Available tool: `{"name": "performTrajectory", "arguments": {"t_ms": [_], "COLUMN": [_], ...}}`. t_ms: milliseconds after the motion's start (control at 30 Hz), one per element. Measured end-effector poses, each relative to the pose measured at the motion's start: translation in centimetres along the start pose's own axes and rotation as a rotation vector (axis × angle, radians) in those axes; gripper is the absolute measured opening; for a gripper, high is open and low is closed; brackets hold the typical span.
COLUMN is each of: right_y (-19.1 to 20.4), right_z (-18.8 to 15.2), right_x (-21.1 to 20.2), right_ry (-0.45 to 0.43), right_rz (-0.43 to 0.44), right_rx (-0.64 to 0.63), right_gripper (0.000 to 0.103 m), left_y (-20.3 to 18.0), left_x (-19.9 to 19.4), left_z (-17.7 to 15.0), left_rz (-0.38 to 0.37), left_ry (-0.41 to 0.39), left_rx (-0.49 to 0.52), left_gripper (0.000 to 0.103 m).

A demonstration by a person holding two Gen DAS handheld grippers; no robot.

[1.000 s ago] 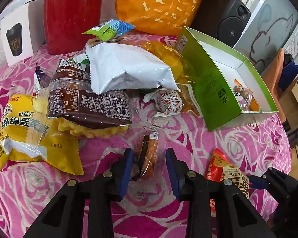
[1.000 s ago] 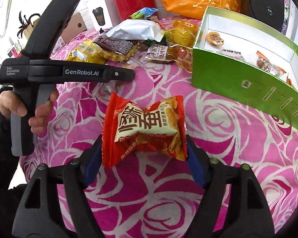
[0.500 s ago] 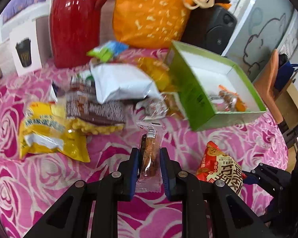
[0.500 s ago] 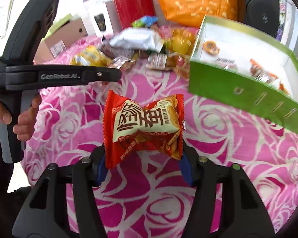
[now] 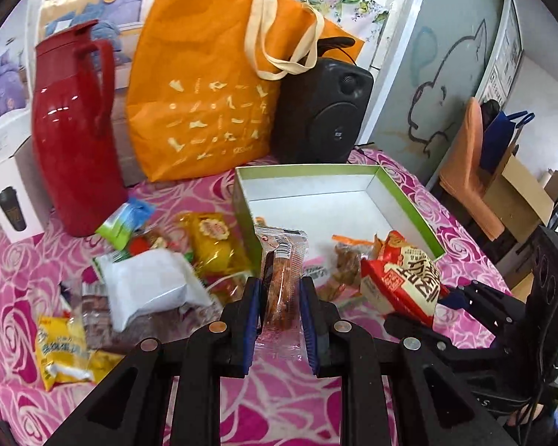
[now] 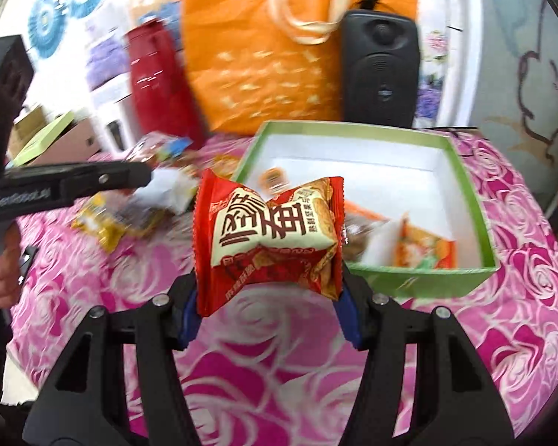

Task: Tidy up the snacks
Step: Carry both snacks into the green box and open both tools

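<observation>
My left gripper (image 5: 279, 316) is shut on a clear-wrapped brown snack bar (image 5: 282, 286), held upright above the pink rose tablecloth. My right gripper (image 6: 268, 297) is shut on a red and cream snack packet (image 6: 269, 239), lifted in front of the green box (image 6: 420, 278). That red packet (image 5: 405, 278) also shows at the right of the left wrist view, beside the box (image 5: 405, 200). The box is white inside and holds a few small wrapped snacks (image 6: 424, 249). A pile of loose snacks (image 5: 145, 282) lies left of the box.
Along the table's back stand a red thermos jug (image 5: 74, 130), an orange tote bag (image 5: 212, 93) and a black speaker (image 5: 323, 111). A white carton (image 5: 7, 186) sits at the far left. A hand (image 6: 2, 271) grips the left gripper's handle.
Both grippers have risen and moved toward the green box with their snacks. The left closed on the snack bar and lifted it off the cloth.
</observation>
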State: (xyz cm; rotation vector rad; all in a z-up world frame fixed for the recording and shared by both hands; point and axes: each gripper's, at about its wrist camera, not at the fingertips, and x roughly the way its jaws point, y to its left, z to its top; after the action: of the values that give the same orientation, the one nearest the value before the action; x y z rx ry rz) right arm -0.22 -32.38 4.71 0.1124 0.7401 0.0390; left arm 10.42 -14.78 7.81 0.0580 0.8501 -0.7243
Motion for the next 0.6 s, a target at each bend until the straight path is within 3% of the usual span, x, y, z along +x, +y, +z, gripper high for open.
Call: {"name": "performTrajectory", "arguments": {"t_ms": [233,500,567,600], "right_y": [-3.5,-6.3,-6.5,-6.6], "right_z": [1.7,3.9,4.1,4.2], "right_x": [2.8,6.9,7.9,8.5], "right_ry": [0.002,0.022,0.023,0.026], "right_rz": [-0.051,-0.041,-0.030,-0.028], "right_rx": [0.052,0.069,0.061,0.046], "right_gripper": [0.061,0.062,0.065,0.068], "left_y": [-1.4,-1.8,-1.7,-1.6], "left_x": [4.6,9.0,10.0,10.2], "left_z": [2.3,3.8,4.0,4.0], "left_rz": [-0.006,-0.002,0.001,0.008], "left_ry": [0.056,0.097,0.104,0.097], "left_rx": [0.014,0.022,0.024,0.026], "left_gripper": [0.021,0.021,0.023,0.028]}}
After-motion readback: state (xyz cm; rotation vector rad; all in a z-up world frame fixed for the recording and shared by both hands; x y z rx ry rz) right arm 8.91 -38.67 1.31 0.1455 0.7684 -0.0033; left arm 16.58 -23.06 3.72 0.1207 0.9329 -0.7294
